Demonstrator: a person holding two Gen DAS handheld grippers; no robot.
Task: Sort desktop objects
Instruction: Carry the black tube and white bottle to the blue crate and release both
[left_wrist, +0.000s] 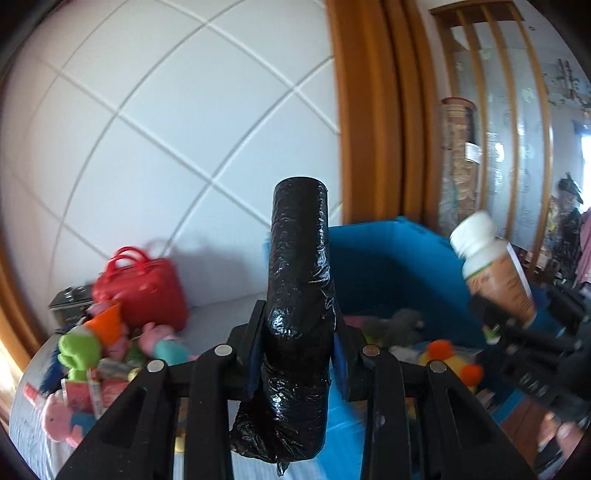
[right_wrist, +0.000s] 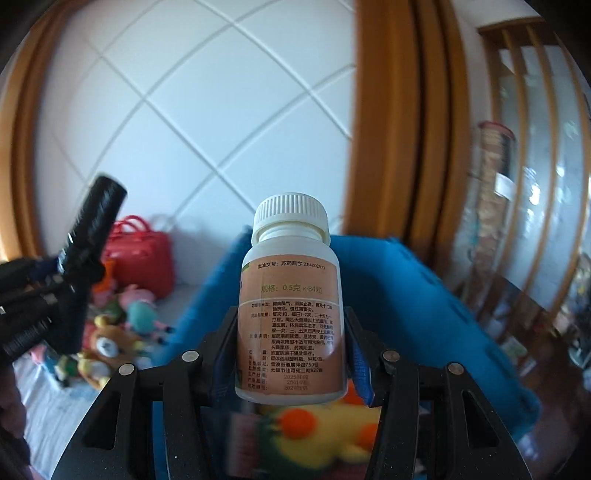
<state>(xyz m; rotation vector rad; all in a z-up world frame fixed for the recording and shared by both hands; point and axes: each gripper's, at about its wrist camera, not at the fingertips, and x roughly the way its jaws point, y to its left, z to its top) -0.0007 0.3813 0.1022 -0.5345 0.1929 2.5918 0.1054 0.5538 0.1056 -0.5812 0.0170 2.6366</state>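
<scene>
The roll of black bags (left_wrist: 297, 314) stands upright between the pads of the left hand-held gripper (left_wrist: 298, 354), clenched on it, and the white-capped pill bottle (right_wrist: 291, 306) stands likewise gripped in the right hand-held gripper (right_wrist: 291, 354); both are held up in the air in front of the blue bin (left_wrist: 384, 266). The step in hand looks like the carry: two items picked and on their way to be sorted. The next move calls for bringing each over the bin's open top, lowering it past the rim, then letting go. The left view shows the red handbag (left_wrist: 142, 286) left of the bin and soft toys (left_wrist: 92, 343) on the surface before it. The right view alone shows the bottle's printed label and a yellow toy (right_wrist: 325, 435) inside the bin.
</scene>
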